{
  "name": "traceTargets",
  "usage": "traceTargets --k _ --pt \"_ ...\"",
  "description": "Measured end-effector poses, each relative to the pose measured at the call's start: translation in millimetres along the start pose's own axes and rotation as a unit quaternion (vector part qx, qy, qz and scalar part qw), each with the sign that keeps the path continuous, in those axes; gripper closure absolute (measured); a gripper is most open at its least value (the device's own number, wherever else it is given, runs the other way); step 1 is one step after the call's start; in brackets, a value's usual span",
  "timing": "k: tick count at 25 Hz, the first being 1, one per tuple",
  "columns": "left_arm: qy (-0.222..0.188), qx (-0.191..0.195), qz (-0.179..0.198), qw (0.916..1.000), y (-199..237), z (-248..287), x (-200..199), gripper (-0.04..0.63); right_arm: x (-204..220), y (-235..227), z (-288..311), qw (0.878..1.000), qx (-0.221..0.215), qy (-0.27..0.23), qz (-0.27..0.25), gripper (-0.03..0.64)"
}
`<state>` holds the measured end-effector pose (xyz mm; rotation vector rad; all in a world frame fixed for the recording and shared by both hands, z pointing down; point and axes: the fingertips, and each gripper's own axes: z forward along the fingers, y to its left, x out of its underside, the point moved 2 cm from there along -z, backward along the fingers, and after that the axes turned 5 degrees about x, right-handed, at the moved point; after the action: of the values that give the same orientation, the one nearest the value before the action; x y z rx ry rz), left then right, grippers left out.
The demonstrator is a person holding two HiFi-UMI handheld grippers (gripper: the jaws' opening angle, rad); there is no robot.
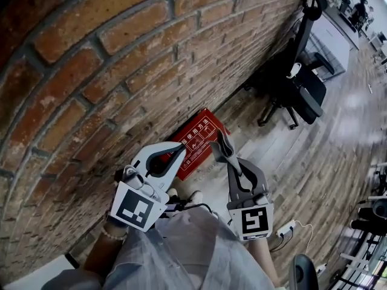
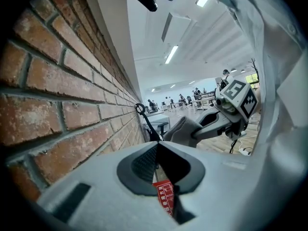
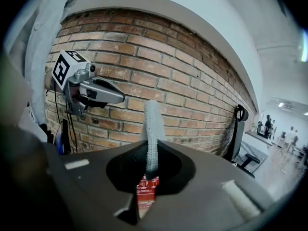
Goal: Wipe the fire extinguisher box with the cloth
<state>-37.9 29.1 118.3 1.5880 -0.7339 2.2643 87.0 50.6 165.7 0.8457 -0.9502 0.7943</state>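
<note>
One thin fold of grey cloth (image 3: 152,129) pinched in the right gripper (image 1: 221,139); left gripper (image 1: 179,150) closed on nothing. Well above the red fire extinguisher box (image 1: 195,139) by the brick wall (image 1: 121,71). Could lose the cloth under hard rubbing.

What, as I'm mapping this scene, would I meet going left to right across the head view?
First the brick wall → left gripper → fire extinguisher box → right gripper → office chair.
</note>
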Motion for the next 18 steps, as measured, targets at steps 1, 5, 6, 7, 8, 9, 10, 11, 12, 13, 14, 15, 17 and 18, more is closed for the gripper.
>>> traceTargets --k 1,5,6,7,8,9,10,11,12,13,14,15,17,18 --pt "0.0 0.0 0.0 1.0 -0.5 0.3 -0.2 0.597 0.5 0.1 -0.6 1.0 0.0 0.001 0.0 0.598" --pt "-0.003 -0.001 -0.002 1.0 0.1 1.3 -1.3 0.597 1.8 -1.6 -2.2 1.0 0.004 0.004 0.001 0.6" --pt "-0.003 -0.001 -0.002 1.0 0.4 1.6 -1.8 0.597 1.9 -2.3 -2.4 1.0 0.005 0.004 0.002 0.6" --pt "-0.004 0.0 -0.002 1.0 0.5 1.8 -2.2 0.597 1.9 -2.9 -2.6 1.0 0.006 0.004 0.003 0.598" --pt "-0.004 0.0 -0.001 1.0 0.6 1.8 -2.5 0.597 1.7 -3.3 -2.7 1.0 0.007 0.004 0.003 0.598" --pt "-0.003 0.0 -0.001 1.0 0.6 1.8 -2.6 0.597 1.5 -3.6 -2.7 1.0 0.008 0.004 0.004 0.598" --pt "-0.003 0.0 -0.001 1.0 0.6 1.7 -2.6 0.597 1.2 -3.9 -2.7 1.0 0.008 0.004 0.003 0.6" --pt "-0.003 0.001 -0.001 1.0 0.6 1.7 -2.5 0.597 1.1 -4.1 -2.6 1.0 0.008 0.004 0.001 0.598" --pt "-0.003 0.001 0.0 1.0 0.5 1.6 -2.2 0.597 1.3 -4.1 -2.6 1.0 0.008 0.004 -0.001 0.598" --pt "-0.004 0.001 -0.001 1.0 0.5 1.5 -1.5 0.597 1.6 -4.0 -2.6 1.0 0.009 0.004 -0.002 0.598" --pt "-0.003 0.0 -0.003 1.0 0.3 1.3 -0.4 0.597 2.0 -4.0 -2.5 1.0 0.009 0.004 -0.002 0.598" --pt "-0.002 0.0 -0.004 1.0 0.1 1.1 0.7 0.597 2.4 -3.9 -2.5 1.0 0.009 0.005 -0.001 0.6" --pt "-0.002 0.0 -0.006 1.0 -0.3 0.6 2.3 0.597 2.6 -3.9 -2.3 1.0 0.009 0.006 0.001 0.598" --pt "-0.002 0.0 -0.007 1.0 -0.4 0.3 2.9 0.597 2.3 -3.8 -2.2 1.0 0.009 0.007 0.0 0.598"
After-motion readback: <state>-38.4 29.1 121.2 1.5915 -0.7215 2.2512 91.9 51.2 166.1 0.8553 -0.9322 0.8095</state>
